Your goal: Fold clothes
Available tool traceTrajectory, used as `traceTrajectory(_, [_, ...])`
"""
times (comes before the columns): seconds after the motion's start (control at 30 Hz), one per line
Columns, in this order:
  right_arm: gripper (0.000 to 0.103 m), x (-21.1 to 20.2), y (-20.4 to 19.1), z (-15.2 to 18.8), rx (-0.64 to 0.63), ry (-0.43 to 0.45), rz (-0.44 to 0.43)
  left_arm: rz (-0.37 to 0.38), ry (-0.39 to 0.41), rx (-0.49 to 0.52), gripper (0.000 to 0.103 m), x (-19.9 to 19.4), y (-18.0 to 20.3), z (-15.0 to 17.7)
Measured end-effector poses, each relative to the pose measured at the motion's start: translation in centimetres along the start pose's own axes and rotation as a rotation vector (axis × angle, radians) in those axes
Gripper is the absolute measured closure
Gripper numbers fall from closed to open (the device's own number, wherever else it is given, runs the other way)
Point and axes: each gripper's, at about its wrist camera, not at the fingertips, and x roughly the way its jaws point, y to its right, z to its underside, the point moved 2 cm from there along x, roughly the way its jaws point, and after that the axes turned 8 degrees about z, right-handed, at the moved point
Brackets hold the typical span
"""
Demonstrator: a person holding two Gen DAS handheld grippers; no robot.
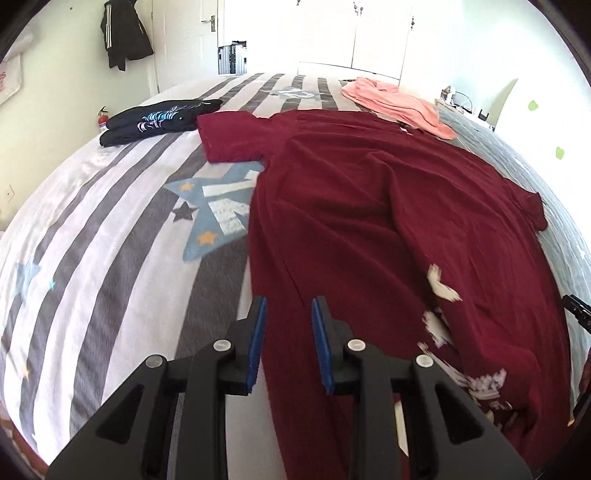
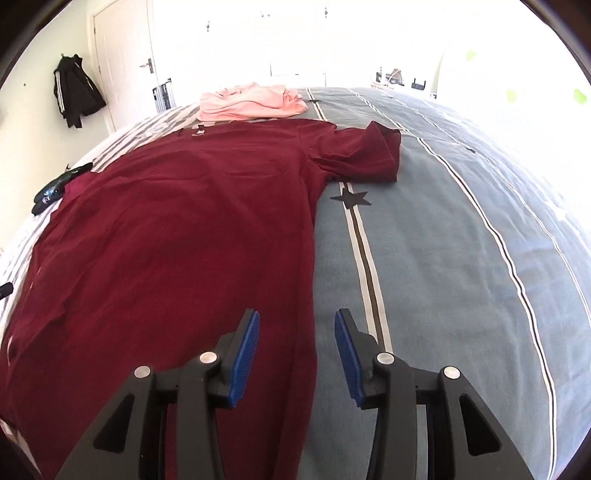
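A dark red T-shirt point(image 1: 369, 206) point(image 2: 177, 229) lies spread across the bed, collar at the far end, both short sleeves out to the sides. A white print shows on a turned-up part near its hem in the left wrist view. My left gripper point(image 1: 288, 306) stands open over the shirt's left hem edge, cloth visible between its blue pads. My right gripper point(image 2: 297, 319) stands open over the shirt's right side edge, one finger above the cloth, the other above the bedding. Neither holds anything.
A folded black garment point(image 1: 155, 120) lies at the bed's far left. A crumpled pink garment point(image 1: 399, 103) point(image 2: 251, 101) sits beyond the collar. The bed cover point(image 2: 443, 258) is striped, blue-grey on the right. A dark jacket point(image 1: 123, 35) hangs on the wall by a door.
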Motion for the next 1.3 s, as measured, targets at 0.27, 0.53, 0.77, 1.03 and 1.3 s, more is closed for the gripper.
traceTrajectory(0.27, [0.064,-1.5,-0.7,3.3,0.002,-0.006,0.012,0.012,-0.092,-0.064,0.074,0.7,1.7,3.9])
traceTrajectory(0.53, [0.064,-2.4,-1.5,6.2,-0.012,-0.023,0.032,-0.005,-0.099,0.007,0.074,1.8,2.6,5.5])
traceTrajectory(0.77, [0.085,-1.9,-1.1,6.6,-0.024,-0.025,0.015,0.036,-0.035,-0.026,0.099,0.6,1.1,5.3])
traceTrajectory(1.03, [0.099,-2.8,0.0,6.3,-0.029,-0.004,0.033,-0.061,0.035,-0.097,0.102,-2.3,-2.9,4.0])
traceTrajectory(1.3, [0.099,-3.6,2.2,5.1,0.009,0.01,0.082,-0.181,0.045,-0.079,0.102,-4.0,-7.9,2.5])
